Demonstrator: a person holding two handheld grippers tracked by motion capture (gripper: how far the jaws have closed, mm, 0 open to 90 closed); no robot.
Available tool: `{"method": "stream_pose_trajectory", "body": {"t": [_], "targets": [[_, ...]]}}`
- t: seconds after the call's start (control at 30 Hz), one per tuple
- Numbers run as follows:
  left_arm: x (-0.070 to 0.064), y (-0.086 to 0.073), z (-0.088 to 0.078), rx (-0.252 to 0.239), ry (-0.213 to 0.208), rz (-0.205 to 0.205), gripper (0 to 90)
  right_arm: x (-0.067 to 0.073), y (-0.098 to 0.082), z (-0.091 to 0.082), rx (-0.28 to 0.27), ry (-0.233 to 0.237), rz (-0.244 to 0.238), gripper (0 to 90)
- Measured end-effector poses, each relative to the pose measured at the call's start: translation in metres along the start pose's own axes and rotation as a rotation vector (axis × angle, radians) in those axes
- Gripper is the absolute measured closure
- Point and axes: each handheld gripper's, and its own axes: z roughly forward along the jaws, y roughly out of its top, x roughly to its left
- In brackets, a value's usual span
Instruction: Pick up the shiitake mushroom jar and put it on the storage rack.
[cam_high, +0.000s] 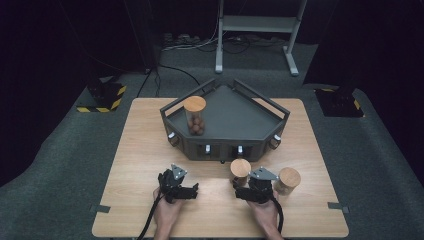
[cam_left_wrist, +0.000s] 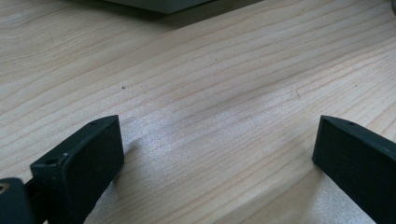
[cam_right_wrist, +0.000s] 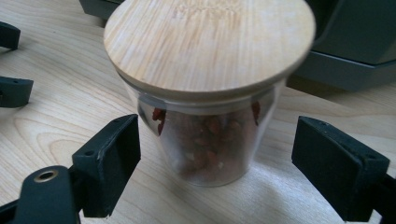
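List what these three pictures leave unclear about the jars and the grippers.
- Jar by the right gripper: in the right gripper view its wooden lid hides the rim, and the reddish contents are blurred.
- Right-hand jar: too small in the high view to show contents.
- Left gripper: jaw bases cut off by the frame's bottom edge.

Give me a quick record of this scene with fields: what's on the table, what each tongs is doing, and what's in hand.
surface: wooden table
rack: dark angular tray at the far middle of the table
jar on tray: lidded glass jar with round brown pieces inside
jar in hand: glass jar with red contents, wooden lid on, standing on the table in front of the tray
third jar: lidded jar, to the right of the right tongs
right tongs: jaws open either side of the red-filled jar, not touching it
left tongs: open over bare wood
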Motion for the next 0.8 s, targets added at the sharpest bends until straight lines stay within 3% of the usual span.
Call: {"method": "stream_pose_trajectory", "body": {"t": [0.47,0.8], "targets": [[0.000,0.000,0.000,-0.001,0.000,-0.001,2.1,0.003,0.005,0.014,-0.003,0.030,0.012,18.4],[0.000,0.000,0.000,0.000,0.000,-0.001,2.1,0.000,0.007,0.021,-0.012,0.030,0.049,20.8]]}}
